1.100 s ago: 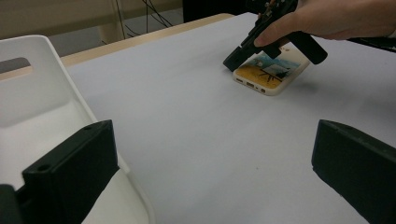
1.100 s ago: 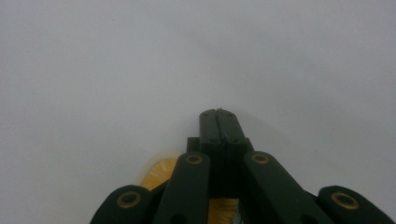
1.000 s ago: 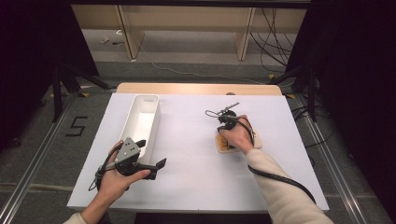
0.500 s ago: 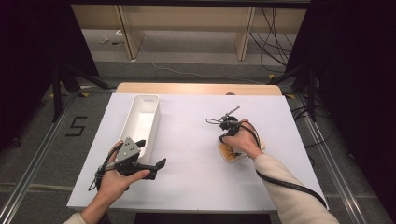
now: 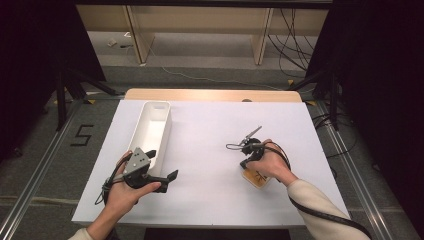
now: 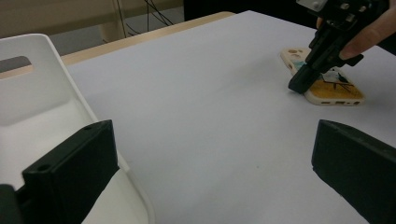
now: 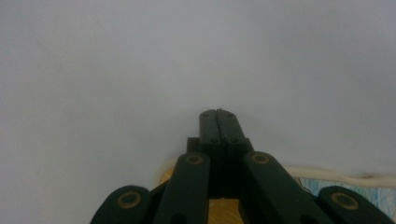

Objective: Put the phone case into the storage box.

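A phone case (image 5: 256, 178) with an orange and cream pattern lies flat on the white table (image 5: 210, 200), right of the middle. My right gripper (image 5: 244, 163) is shut, its tip pressed down on the case's upper face with nothing between its jaws. In the right gripper view the closed tips (image 7: 218, 115) point over bare table, and the case (image 7: 348, 183) shows beneath them. My left gripper (image 5: 162, 164) hovers at the near left beside the bin, open and holding nothing. In the left gripper view its wide-apart jaws (image 6: 210, 163) frame the case (image 6: 332, 89) and the right gripper (image 6: 302, 82) on it.
A long white bin (image 5: 151, 131) stands at the left, running from near to far; its rim (image 6: 51, 60) is right beside my left gripper. A wooden strip (image 5: 210, 95) borders the far edge of the table. Cables trail from both grippers.
My right hand has slid toward the near right, and the phone case has moved with it under the shut tip. The left gripper has stayed put.
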Motion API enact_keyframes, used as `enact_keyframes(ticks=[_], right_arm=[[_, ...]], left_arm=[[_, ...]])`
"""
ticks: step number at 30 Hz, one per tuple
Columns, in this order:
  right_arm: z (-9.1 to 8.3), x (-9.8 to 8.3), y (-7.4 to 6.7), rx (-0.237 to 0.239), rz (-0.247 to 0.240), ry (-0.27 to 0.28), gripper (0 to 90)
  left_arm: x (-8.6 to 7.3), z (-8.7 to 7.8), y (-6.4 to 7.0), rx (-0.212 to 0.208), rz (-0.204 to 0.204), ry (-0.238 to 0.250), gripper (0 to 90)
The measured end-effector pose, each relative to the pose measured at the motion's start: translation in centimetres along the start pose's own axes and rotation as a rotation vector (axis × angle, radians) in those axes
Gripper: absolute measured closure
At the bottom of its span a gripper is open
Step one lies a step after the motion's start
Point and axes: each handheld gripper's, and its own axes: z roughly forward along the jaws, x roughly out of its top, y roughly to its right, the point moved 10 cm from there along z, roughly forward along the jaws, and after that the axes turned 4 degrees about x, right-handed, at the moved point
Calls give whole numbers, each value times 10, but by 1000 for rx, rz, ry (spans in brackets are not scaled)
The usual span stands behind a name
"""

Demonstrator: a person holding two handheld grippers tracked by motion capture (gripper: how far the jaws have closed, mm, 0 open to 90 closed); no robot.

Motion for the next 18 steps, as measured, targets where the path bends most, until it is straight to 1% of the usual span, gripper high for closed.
enact_keyframes(ticks=[1, 4, 5, 7, 8, 9, 12, 13, 14, 16, 18], right_arm=[[-3, -8, -3, 4, -11, -11, 900], [-9, -18, -6, 10, -22, -14, 900], [-9, -18, -6, 10, -22, -14, 900], [-15, -29, -8, 13, -31, -25, 900], [-15, -29, -8, 13, -31, -25, 900], [-19, -37, -9, 16, -36, -36, 900], [-22, -44, -10, 22, -41, -42, 900], [-25, -51, -11, 28, -41, -50, 900], [-25, -51, -11, 28, -41, -50, 900], [-30, -61, -10, 28, -36, -61, 900], [-32, -64, -9, 27, -34, -63, 900]], left_arm=[[0, 0, 0, 0, 0, 0, 0], [0, 0, 0, 0, 0, 0, 0], [0, 0, 0, 0, 0, 0, 0], [0, 0, 1, 0, 1, -1, 0], [0, 0, 1, 0, 1, -1, 0], [0, 0, 1, 0, 2, -1, 0], [0, 0, 1, 1, 3, -1, 0], [0, 0, 1, 1, 3, -2, 0], [0, 0, 1, 1, 4, -2, 0], [0, 0, 1, 0, 5, 0, 0], [1, 0, 1, 1, 4, 1, 0]])
